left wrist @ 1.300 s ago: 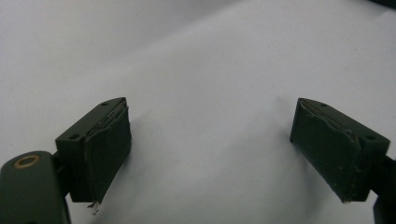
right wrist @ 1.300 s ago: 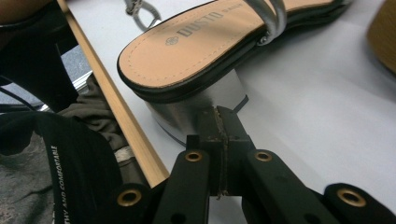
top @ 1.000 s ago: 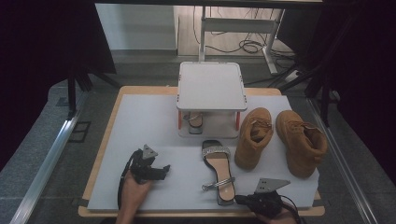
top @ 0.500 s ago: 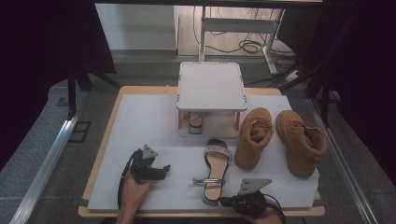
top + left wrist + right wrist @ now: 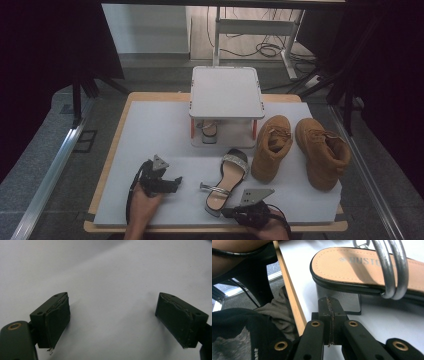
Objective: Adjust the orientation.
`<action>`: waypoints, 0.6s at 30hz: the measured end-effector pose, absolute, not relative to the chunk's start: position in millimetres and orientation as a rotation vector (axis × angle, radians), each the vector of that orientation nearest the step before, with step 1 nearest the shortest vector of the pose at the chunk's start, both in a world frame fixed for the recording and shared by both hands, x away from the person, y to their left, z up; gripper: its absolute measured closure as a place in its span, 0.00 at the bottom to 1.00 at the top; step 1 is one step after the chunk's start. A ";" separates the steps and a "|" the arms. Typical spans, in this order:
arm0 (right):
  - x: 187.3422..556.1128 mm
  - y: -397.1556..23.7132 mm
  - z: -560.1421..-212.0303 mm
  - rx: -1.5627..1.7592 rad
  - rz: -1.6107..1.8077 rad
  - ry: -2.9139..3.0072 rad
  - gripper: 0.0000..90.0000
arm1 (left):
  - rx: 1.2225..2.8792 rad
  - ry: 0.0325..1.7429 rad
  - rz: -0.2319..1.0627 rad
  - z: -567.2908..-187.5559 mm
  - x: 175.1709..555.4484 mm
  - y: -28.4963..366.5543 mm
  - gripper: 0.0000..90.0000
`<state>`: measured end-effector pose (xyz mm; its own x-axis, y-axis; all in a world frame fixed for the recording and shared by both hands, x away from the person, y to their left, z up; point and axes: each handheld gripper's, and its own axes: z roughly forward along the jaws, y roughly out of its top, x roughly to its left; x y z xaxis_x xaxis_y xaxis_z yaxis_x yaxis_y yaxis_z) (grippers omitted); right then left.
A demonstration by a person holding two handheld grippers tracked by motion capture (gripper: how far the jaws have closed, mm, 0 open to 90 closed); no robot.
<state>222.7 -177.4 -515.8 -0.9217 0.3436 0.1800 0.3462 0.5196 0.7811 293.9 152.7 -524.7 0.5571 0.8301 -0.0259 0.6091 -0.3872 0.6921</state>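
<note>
Now I nudge the sandal (image 5: 226, 182) at its heel with my right gripper (image 5: 329, 315), jaws together, near the counter's (image 5: 150, 130) front edge; next, pushing toward the rack (image 5: 226, 92).

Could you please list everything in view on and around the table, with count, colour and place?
sandal: one, silver straps, tan insole, front centre, heel by right tongs
second sandal: one, under the stand
boots: two, tan, right side
stand: one, white, back centre
table: one, white top, wooden edge
left tongs: one, black, open, front left
right tongs: one, black, shut, empty
</note>
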 end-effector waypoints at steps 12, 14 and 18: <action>235.6 -151.5 -516.0 -0.592 -1.433 -2.783 0.99 | 2.131 1.149 0.429 -524.7 293.9 152.8 0.14; 238.0 -149.5 -516.2 -0.593 -1.438 -2.783 0.99 | 2.131 1.149 0.429 -524.7 293.9 152.8 0.14; 243.4 -142.0 -516.0 -0.590 -1.439 -2.795 0.99 | 2.131 1.149 0.429 -524.7 293.9 152.8 0.14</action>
